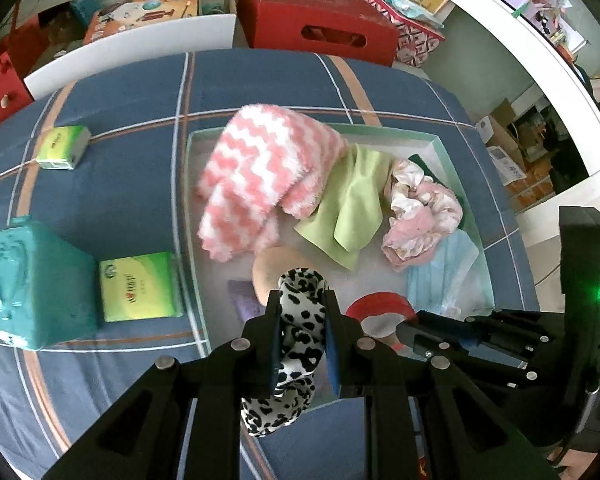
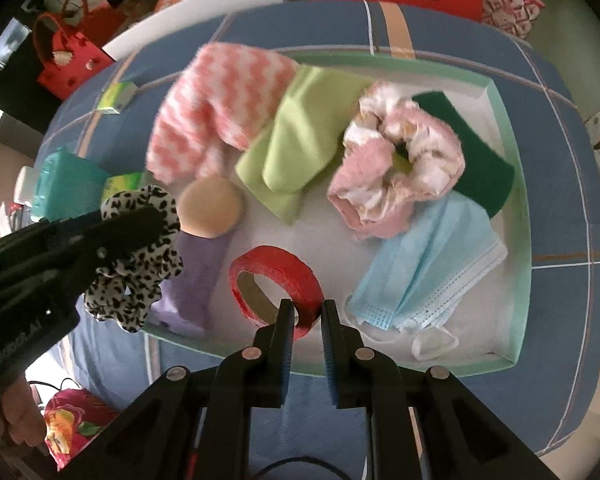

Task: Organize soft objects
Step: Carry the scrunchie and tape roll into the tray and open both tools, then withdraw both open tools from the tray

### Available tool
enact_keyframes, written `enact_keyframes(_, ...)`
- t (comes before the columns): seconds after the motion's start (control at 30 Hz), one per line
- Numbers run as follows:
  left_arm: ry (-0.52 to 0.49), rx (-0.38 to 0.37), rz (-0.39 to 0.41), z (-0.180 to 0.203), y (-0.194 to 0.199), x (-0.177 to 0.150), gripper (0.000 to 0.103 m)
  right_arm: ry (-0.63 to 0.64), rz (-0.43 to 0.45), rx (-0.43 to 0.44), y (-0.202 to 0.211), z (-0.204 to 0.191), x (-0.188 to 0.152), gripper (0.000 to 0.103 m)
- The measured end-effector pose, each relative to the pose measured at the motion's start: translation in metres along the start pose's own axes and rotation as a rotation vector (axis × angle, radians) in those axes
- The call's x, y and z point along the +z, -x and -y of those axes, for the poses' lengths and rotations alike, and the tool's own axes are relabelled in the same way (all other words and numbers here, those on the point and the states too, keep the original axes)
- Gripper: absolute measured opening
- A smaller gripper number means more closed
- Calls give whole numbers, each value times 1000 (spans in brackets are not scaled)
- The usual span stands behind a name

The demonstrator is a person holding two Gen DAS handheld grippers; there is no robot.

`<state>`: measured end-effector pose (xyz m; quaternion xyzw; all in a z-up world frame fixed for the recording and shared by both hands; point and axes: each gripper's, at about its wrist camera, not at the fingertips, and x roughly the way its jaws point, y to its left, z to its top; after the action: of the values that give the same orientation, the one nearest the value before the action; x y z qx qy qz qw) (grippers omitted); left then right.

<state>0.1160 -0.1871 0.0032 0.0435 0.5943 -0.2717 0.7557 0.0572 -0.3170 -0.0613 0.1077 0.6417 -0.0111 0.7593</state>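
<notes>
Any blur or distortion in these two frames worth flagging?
Left wrist: heavy fisheye bend, dark corners; the pink towel is slightly smeared, the spotted scrunchie sharp. Right wrist: same bend; the towel and green cloth are motion-blurred, the red tape roll fairly crisp.

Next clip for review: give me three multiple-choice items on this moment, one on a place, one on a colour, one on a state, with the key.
1. Where does the round beige powder puff lie?
A. inside the shallow mint-rimmed tray
B. on the blue plaid cover outside it
C. on the red box

2. What colour is the pleated face mask?
A. green
B. light blue
C. red

3. What are the left tongs doing?
A. open and empty
B. shut on the black-and-white spotted scrunchie
C. shut on the red tape roll

Key: A, the puff rests on the tray floor; B, the mask is pale blue; C is wrong and B right, since the pads pinch the scrunchie.
</notes>
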Motion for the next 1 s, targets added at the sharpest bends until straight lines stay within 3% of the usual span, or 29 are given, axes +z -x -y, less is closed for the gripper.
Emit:
enact_keyframes(0.33, -13, -32, 27, 7, -21, -5, 21, -9, -23, -13, -15, 22, 4, 15)
enact_keyframes(0.4, -8, -43, 38, 6, -20, -6, 27, -11, -21, -12, -14, 26, 5, 15)
enact_keyframes(0.5, 2, -63, 55, 6, -15, -7, 45, -5, -13, -12, -10, 26, 7, 16)
enact_keyframes(0.77, 53, -91, 157, -11, 9, -19, 52, 13, 51, -26, 13, 15, 0, 16)
enact_keyframes(0.83, 64, -50, 172, -20, 14, -22, 52, 22, 78, -45, 17, 6, -4, 19)
enact_keyframes(0.93, 69, -7, 201, -32, 25, -25, 53, 30, 141, -43, 25, -5, -11, 39)
enact_keyframes(1.0, 70, 20, 225, -37, 34, -28, 61, 31, 171, -44, 24, -11, -16, 46)
